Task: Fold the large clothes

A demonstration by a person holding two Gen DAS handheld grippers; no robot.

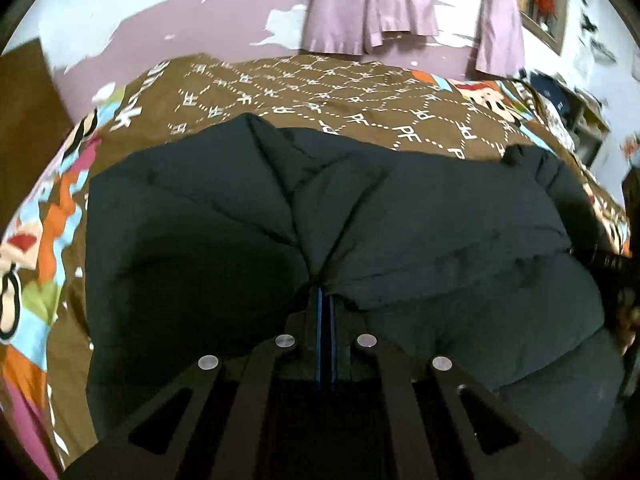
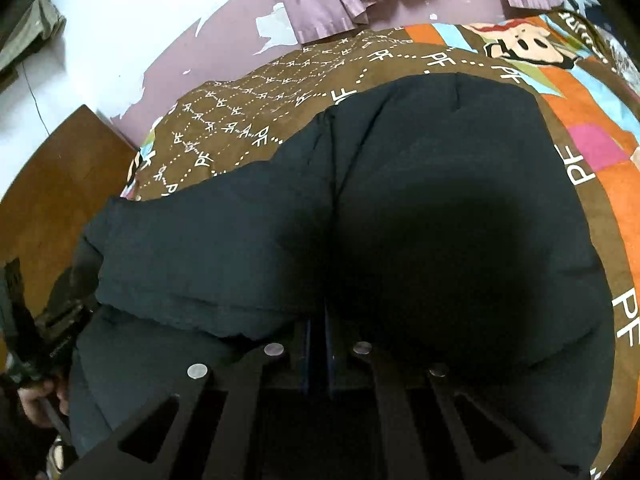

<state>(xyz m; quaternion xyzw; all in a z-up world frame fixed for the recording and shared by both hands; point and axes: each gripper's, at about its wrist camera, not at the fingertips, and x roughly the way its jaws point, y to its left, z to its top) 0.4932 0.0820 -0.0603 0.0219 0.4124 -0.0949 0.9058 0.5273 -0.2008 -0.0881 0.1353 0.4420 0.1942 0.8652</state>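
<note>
Black puffer jacket (image 1: 360,216) covers bedspread's (image 1: 320,92) near edge; left gripper (image 1: 326,296) and right gripper (image 2: 318,316) both pinch its fabric, fingertips buried in folds

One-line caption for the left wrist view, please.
Left gripper shut on a dark puffy jacket spread over a brown patterned bedspread.

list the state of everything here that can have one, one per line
left claw: shut, pinching a fold of the jacket
right claw: shut on the jacket's edge
dark puffer jacket: spread on the bed, near part doubled over, creases running out from the left claw
bedspread: laid flat, partly covered by the jacket
purple curtains: hanging, parted
</note>
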